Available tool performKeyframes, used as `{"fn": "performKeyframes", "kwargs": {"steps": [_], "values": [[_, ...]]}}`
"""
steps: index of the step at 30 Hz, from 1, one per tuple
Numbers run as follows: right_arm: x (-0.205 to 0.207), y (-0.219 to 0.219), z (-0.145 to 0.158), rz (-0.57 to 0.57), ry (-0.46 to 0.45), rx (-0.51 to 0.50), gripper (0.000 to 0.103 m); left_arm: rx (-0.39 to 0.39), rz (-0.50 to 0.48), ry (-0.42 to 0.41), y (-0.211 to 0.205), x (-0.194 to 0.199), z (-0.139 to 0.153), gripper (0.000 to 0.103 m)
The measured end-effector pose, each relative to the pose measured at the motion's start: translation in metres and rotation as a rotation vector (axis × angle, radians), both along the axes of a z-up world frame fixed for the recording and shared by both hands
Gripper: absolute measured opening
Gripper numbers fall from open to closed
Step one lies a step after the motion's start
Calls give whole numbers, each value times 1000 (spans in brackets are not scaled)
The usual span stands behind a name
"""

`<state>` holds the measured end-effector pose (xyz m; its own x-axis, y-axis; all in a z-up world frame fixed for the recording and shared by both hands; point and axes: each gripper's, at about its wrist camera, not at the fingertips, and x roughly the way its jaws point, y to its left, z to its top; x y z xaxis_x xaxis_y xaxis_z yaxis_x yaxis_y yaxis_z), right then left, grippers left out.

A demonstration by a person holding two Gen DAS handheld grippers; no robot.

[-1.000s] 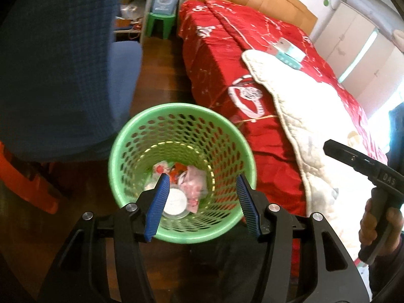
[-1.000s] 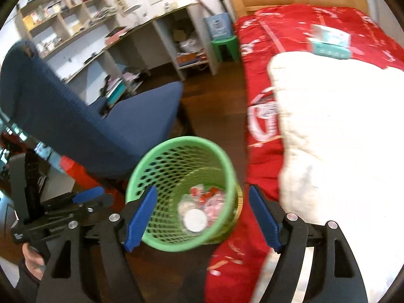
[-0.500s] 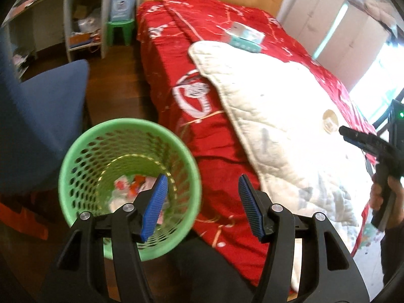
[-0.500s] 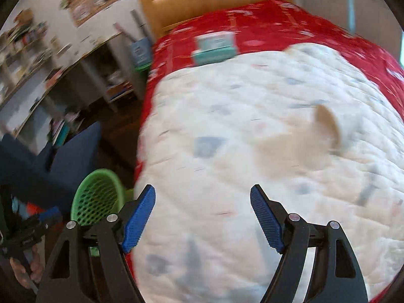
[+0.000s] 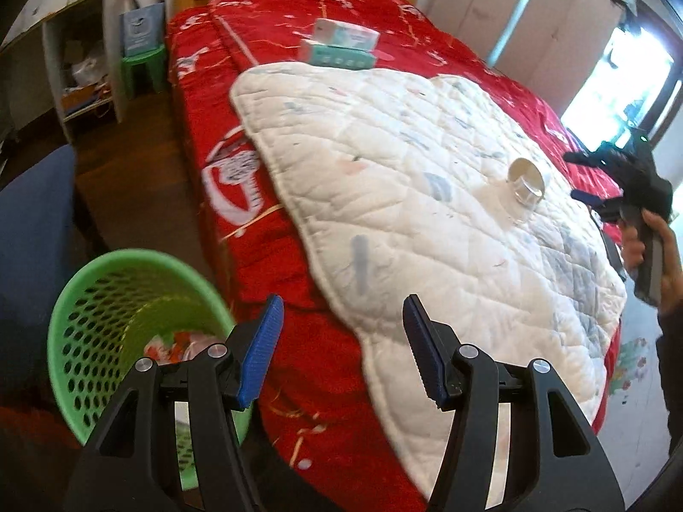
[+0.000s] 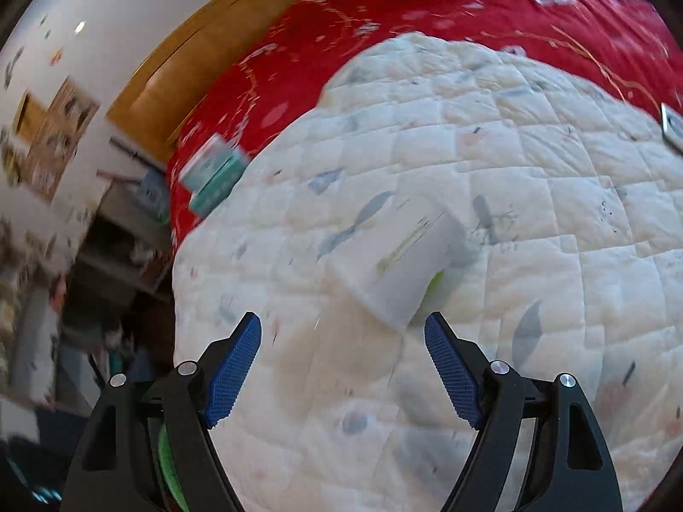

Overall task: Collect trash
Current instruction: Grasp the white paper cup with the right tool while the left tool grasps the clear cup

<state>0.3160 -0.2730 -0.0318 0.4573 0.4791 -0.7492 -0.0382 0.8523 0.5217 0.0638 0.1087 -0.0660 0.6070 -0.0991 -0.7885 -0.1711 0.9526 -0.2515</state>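
Note:
A white plastic cup (image 5: 526,181) lies on its side on the white quilt (image 5: 405,196) of the red bed. In the right wrist view the cup (image 6: 405,273) lies blurred just ahead of my right gripper (image 6: 341,341), which is open and empty above the quilt (image 6: 512,196). The right gripper also shows in the left wrist view (image 5: 597,183), held in a hand beside the cup. The green mesh trash basket (image 5: 85,341) stands on the floor at the bed's side and holds wrappers. My left gripper (image 5: 339,333) is open and empty over the bed's edge, right of the basket.
Teal and white boxes (image 5: 341,45) sit at the head of the bed, also in the right wrist view (image 6: 213,175). A blue chair (image 5: 34,230) stands left of the basket. A green stool (image 5: 143,68) and shelves stand by the headboard.
Both grippers swung away from the basket toward the bed. The right gripper moved over the quilt up to the cup. The left gripper now points at the bed's edge.

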Motion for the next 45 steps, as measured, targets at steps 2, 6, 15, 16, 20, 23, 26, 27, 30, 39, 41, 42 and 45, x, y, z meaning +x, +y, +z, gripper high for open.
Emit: {"fn": "performKeyframes", "kwargs": {"steps": [2,6,15,16,20,23,26,27,30,39,41,42,45], "values": [[12,-4,-4,-26,20,20,76,4,-22,1,-9,11,0,58],[37,-16,-26,-91,94,101,76,15,-62,5,-24,30,-1,58],[77,-32,-73,-179,223,235,76,43,-180,-11,-66,82,2,58],[80,-32,-76,-178,231,251,76,45,-190,-13,-70,86,3,58],[86,-27,-79,-144,226,235,67,65,-240,-25,-92,109,5,61],[83,-26,-71,-119,190,214,65,64,-286,-30,-110,126,5,62],[77,-30,-57,-96,131,171,63,67,-326,-31,-130,142,3,65],[75,-32,-51,-90,109,152,63,64,-341,-36,-139,148,3,68],[65,-39,-36,-75,44,98,62,73,-390,-49,-161,163,3,68],[30,-56,-4,-33,-136,-87,62,92,-466,-44,-215,208,-17,69],[24,-61,-1,-27,-144,-83,62,93,-468,-38,-224,216,-22,69],[20,-65,0,-27,-149,-81,62,91,-467,-38,-227,220,-24,69],[13,-74,1,-30,-152,-82,62,90,-457,-24,-234,230,-32,68]]}}
